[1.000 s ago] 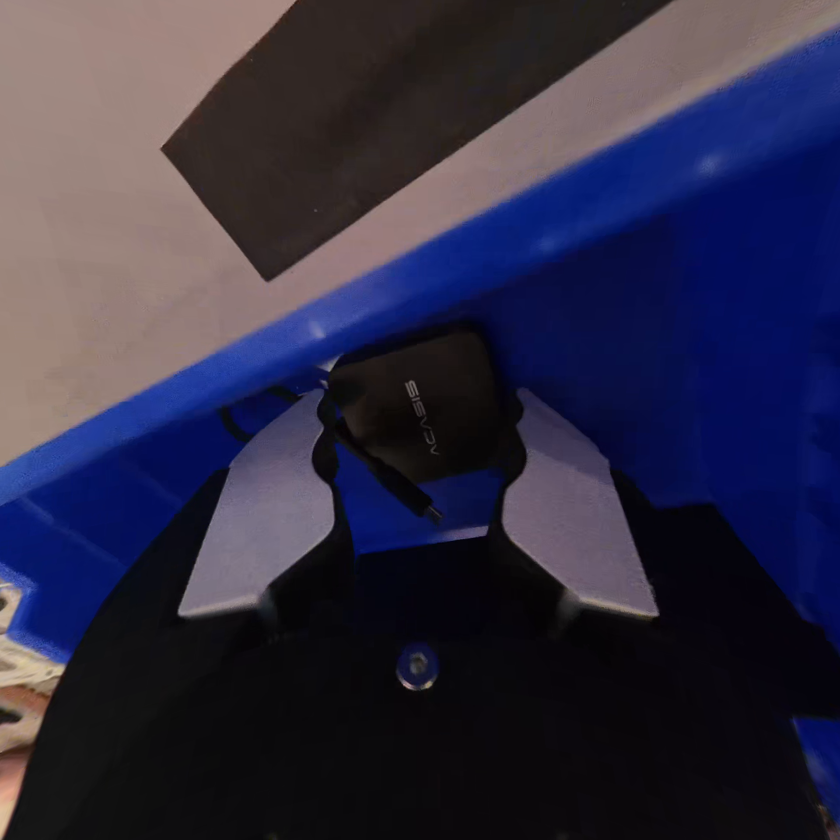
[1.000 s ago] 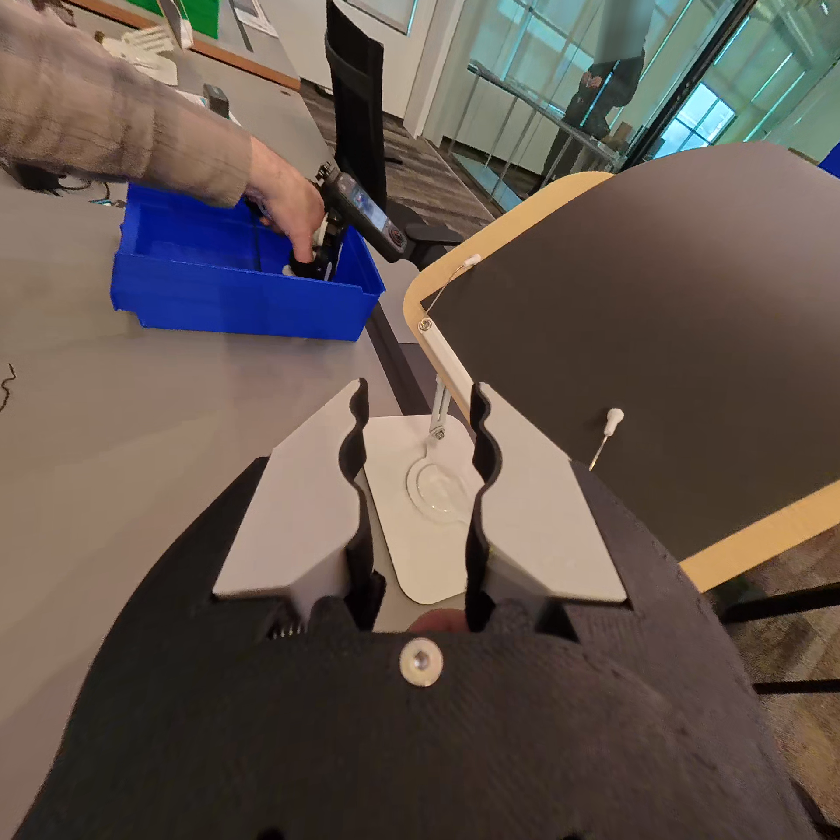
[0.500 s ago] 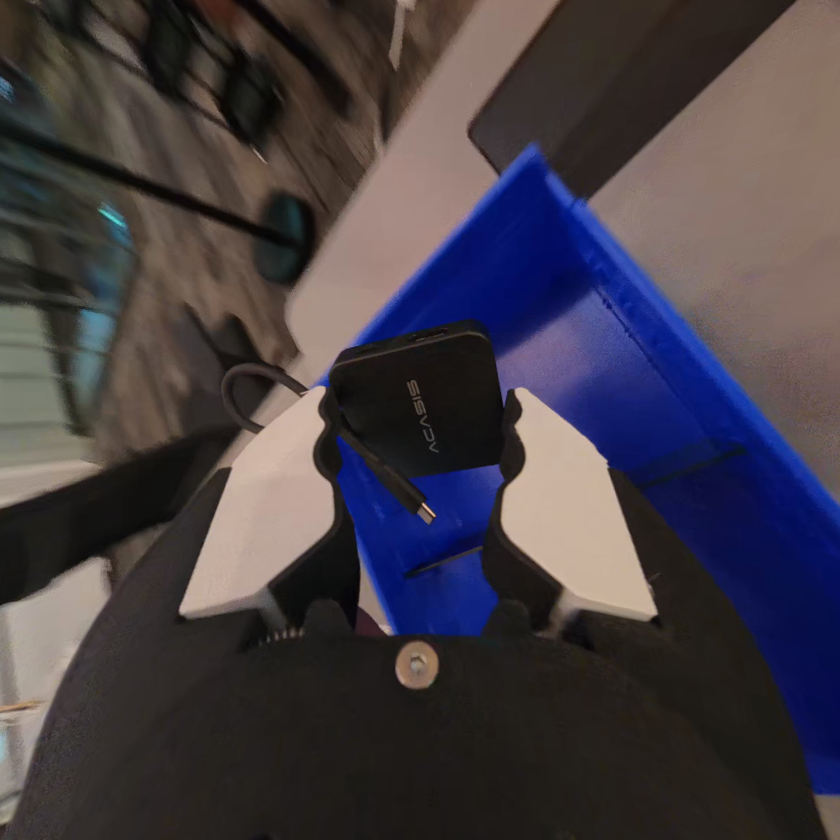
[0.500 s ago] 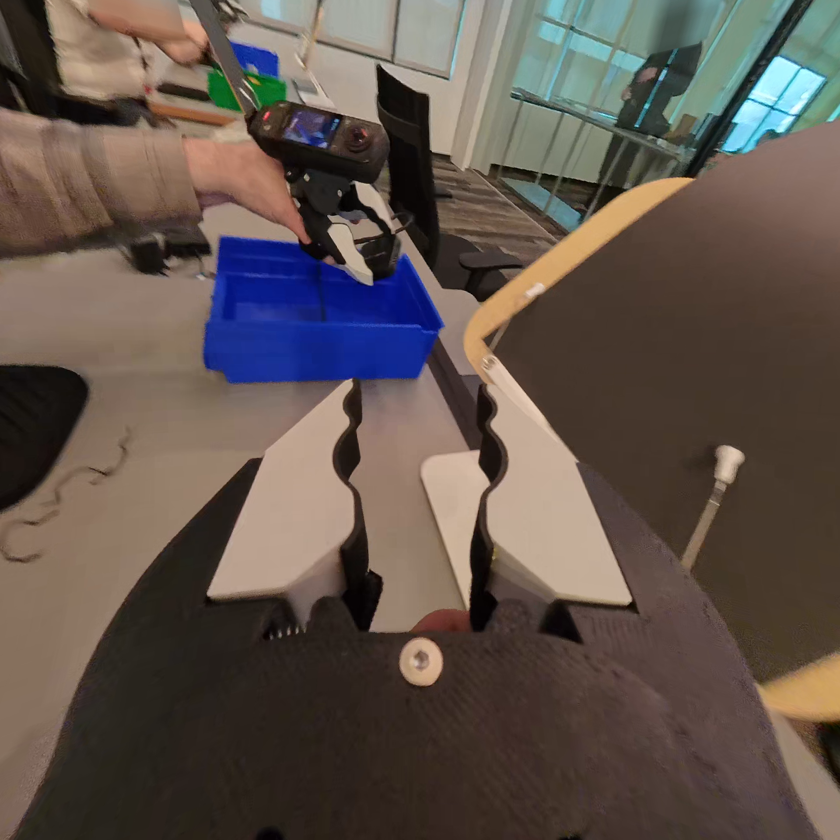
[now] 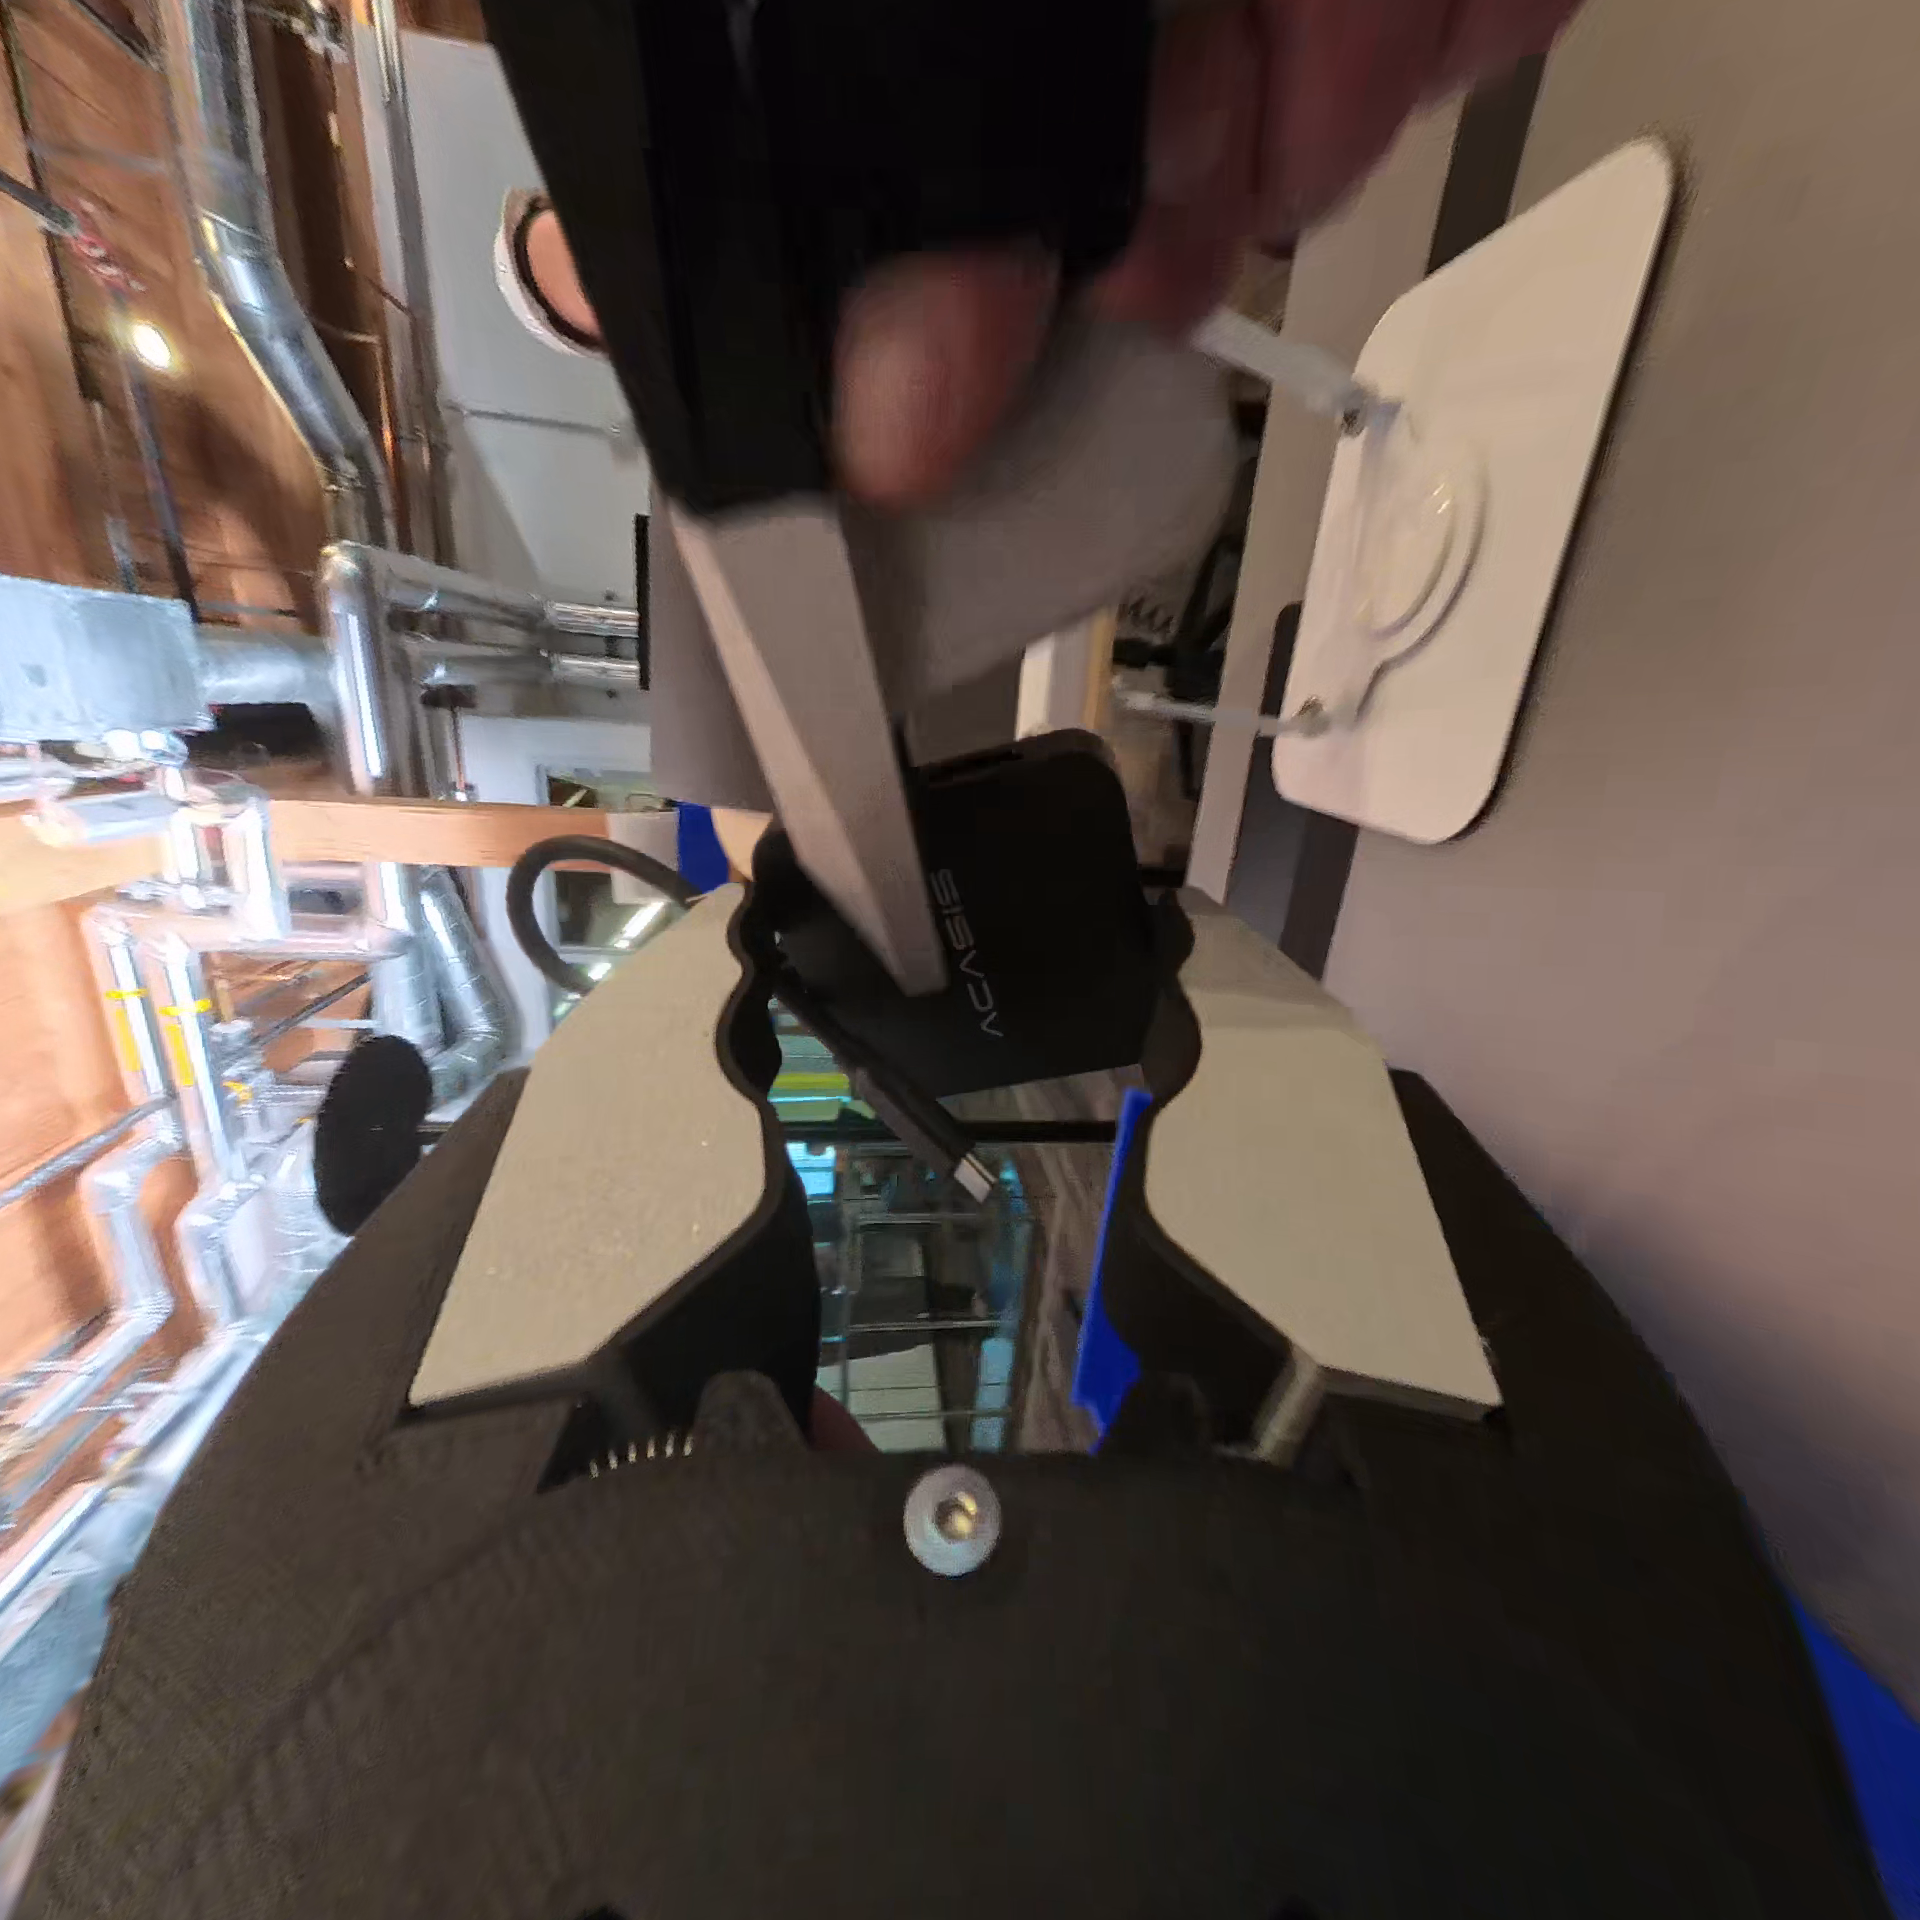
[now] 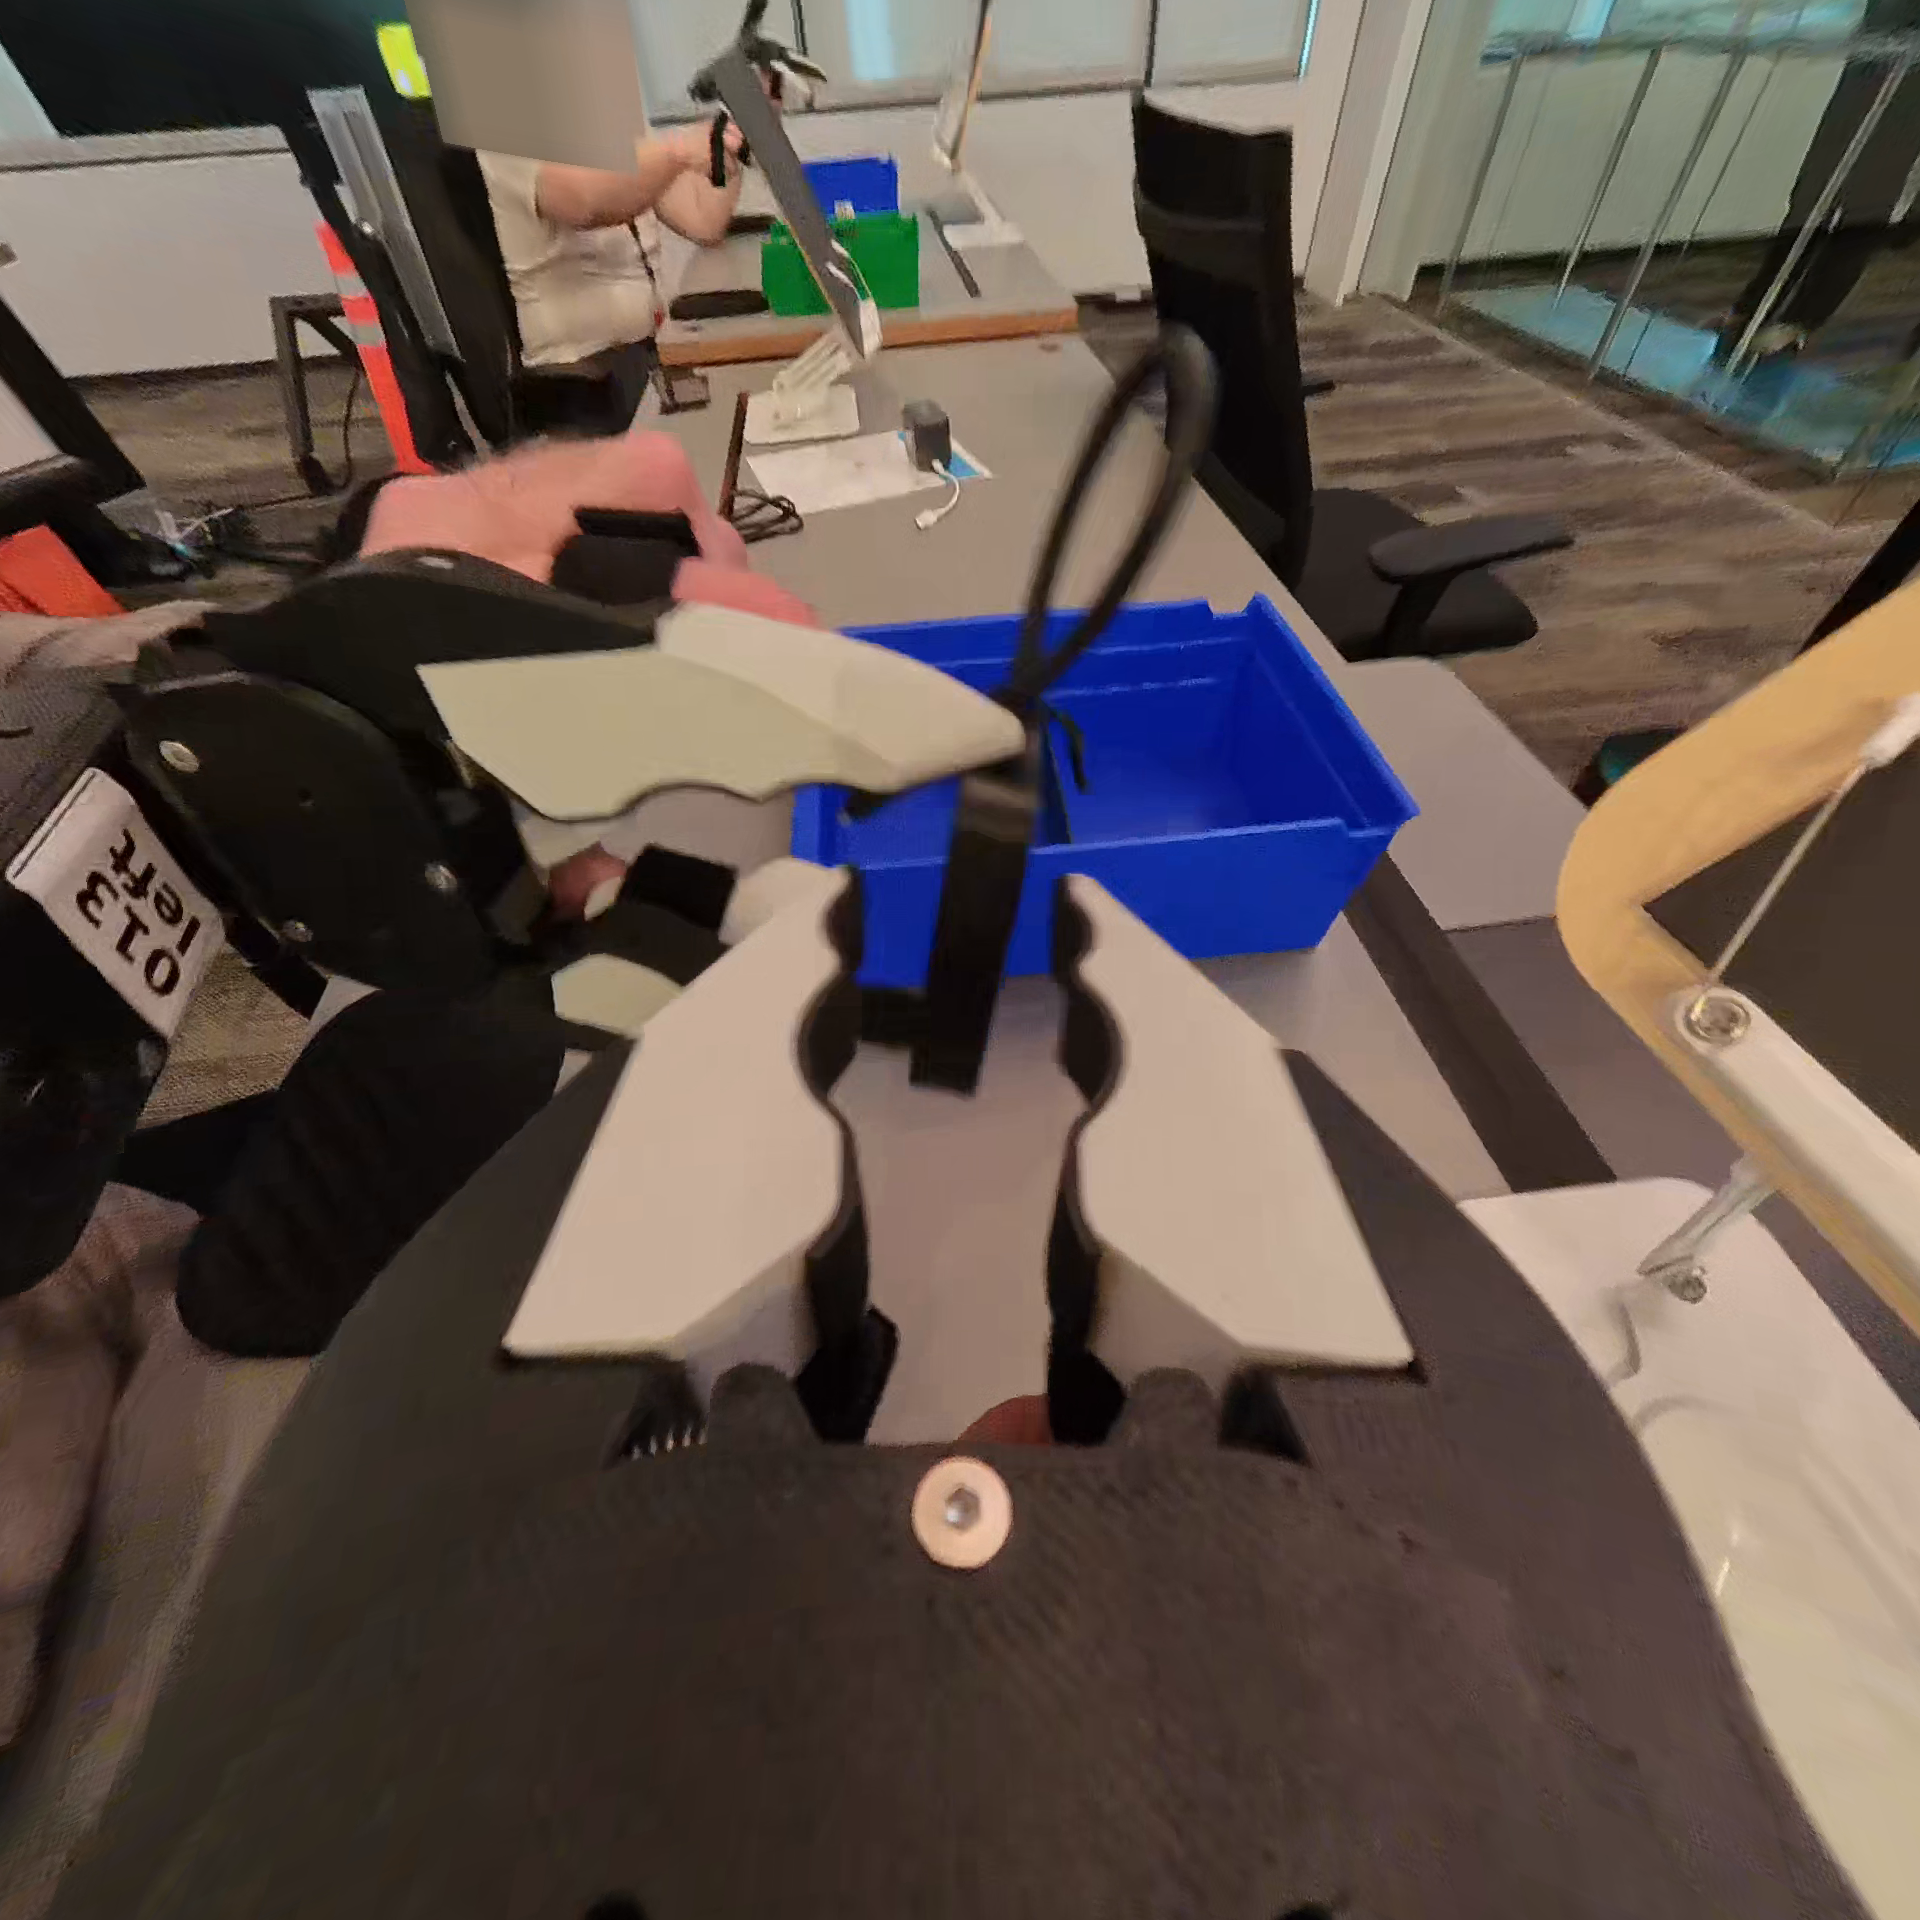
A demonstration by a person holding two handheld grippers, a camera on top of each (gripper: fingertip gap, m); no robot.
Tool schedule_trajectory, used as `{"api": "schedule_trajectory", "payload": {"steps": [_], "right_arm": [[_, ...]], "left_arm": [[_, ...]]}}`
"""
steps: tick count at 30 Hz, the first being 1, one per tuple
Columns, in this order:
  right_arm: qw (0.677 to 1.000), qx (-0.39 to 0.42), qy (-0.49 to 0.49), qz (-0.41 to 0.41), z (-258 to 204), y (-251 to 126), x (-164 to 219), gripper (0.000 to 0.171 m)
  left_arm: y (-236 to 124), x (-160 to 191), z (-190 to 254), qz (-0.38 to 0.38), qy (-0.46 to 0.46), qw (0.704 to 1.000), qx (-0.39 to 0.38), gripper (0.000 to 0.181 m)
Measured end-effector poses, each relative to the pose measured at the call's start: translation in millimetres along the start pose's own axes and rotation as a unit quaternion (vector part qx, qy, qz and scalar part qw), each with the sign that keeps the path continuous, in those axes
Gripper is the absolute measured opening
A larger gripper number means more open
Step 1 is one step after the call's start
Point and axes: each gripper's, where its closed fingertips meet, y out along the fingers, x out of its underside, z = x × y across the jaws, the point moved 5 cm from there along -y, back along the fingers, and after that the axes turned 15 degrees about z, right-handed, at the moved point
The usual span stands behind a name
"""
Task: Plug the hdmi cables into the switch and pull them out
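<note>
Left claw pinches switch edge-on, ports exposed; right claw, spread, straddles it for handover.

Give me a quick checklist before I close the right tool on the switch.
1. Grip: left tool shut on the switch: ok.
2. Opening: right tool open: ok.
3. Alignment: switch edge sits between the right tool's fingers: ok.
4. Snagging: short cable loops above the right tool: ok.
5. Clearance: switch held outside the blue bin: ok.
6. Supplies: HDMI cables in sight: not ok, none in either view.
</note>
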Motion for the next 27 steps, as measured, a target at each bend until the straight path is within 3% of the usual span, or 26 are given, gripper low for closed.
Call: {"api": "schedule_trajectory", "payload": {"steps": [2, 6, 9, 11, 13, 17, 22, 27], "right_arm": [[0.999, 0.026, -0.032, 0.0, -1, -3, 0, 0.012], [0.999, 0.034, -0.028, 0.012, -1, -27, -12, 0.011], [0.997, 0.06, -0.056, 0.0, 6, -57, -19, 0.011], [0.995, 0.079, -0.066, -0.009, 14, -85, -24, 0.011], [0.992, 0.106, -0.073, -0.014, 27, -119, -32, 0.011], [0.976, 0.192, -0.087, -0.053, 67, -206, -42, 0.01], [0.941, 0.312, -0.044, -0.127, 127, -329, -31, 0.01], [0.893, 0.383, 0.038, -0.235, 175, -417, 23, 0.01]], "left_arm": [[4, -14, 1, 0.004, 0.008, 1.0, -0.015, 0.069], [6, -32, -7, 0.047, -0.024, 0.997, -0.051, 0.066], [1, -41, -17, 0.082, -0.092, 0.989, -0.08, 0.078], [-3, -36, -19, 0.094, -0.146, 0.981, -0.086, 0.061], [-5, -31, -10, 0.114, -0.193, 0.972, -0.072, 0.034], [-2, -25, 33, 0.121, -0.248, 0.961, -0.036, 0.001], [26, -31, 84, 0.124, -0.323, 0.938, -0.025, 0.004], [40, -41, 120, 0.126, -0.301, 0.945, 0.015, 0.008]]}}
